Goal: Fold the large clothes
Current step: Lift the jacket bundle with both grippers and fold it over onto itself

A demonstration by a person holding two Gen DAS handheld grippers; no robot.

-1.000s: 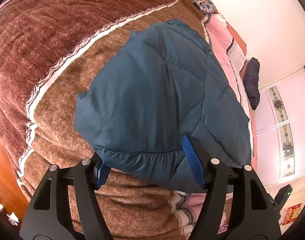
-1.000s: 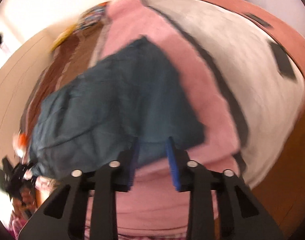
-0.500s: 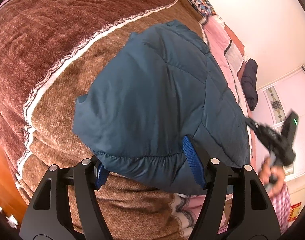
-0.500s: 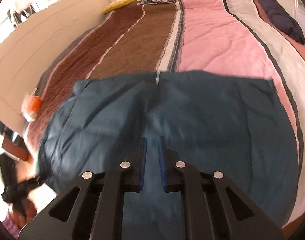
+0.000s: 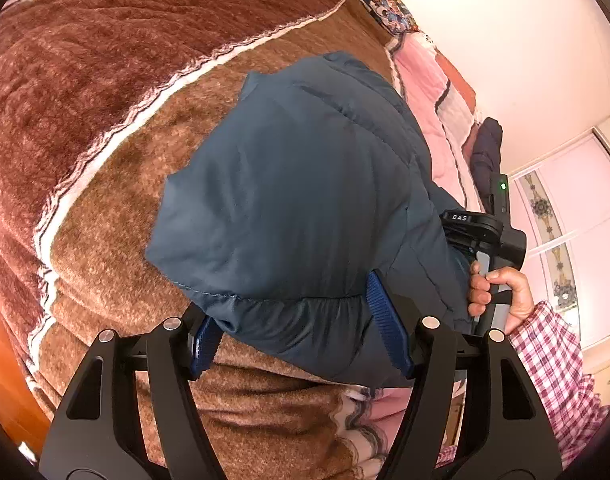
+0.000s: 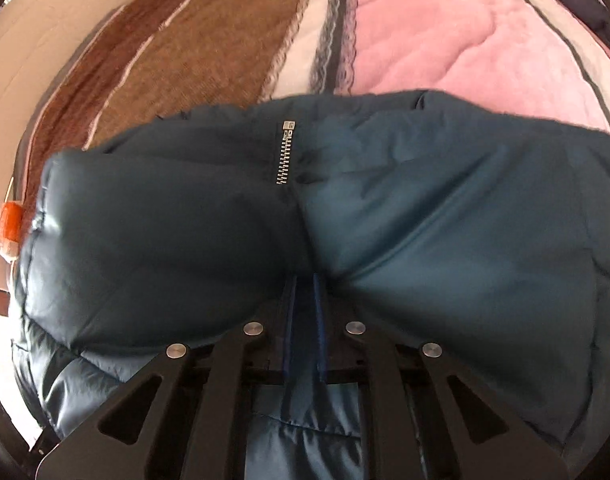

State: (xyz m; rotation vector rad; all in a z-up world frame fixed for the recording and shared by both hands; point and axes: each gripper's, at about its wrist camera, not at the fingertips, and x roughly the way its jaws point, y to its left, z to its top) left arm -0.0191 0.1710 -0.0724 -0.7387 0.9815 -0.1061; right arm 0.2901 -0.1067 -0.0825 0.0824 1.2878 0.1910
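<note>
Left wrist view, bed: my bed (image 5: 105, 120) fills the scene, covered by a striped blanket (image 5: 117, 208) in brown, white and pink bands.
Jacket: the padded teal jacket (image 5: 297, 200) lies on the blanket near the bed's edge, spread across the brown and pink stripes, its hem bunched toward me.
Dark garment: a second dark piece of clothing (image 5: 487, 148) lies well apart, far along the pink side.
Right hand: my right hand (image 5: 501, 294) grips its tool at the jacket's far edge.
Left gripper: my left gripper (image 5: 301, 320) stands wide open, its fingers either side of the gathered hem; I have hold of nothing yet.
Right gripper: in the right wrist view my right gripper (image 6: 303, 296) is nearly closed, only a narrow gap between the fingers, and puffy jacket fabric bulges over the tips; it looks to be pinching a fold of the jacket.
Zip: the metal zip (image 6: 285, 154) sits just beyond that gripper, on the jacket's middle seam.
Risk, slip: the shell is slick and thick, so I judge a thin pinch could slide out once I lift.
Risk, uneven fold: if only my right side pulls while the left stays unclamped, the jacket may twist or drag off the bed's edge.
Risk, snag: the zip could catch in the fold.
</note>
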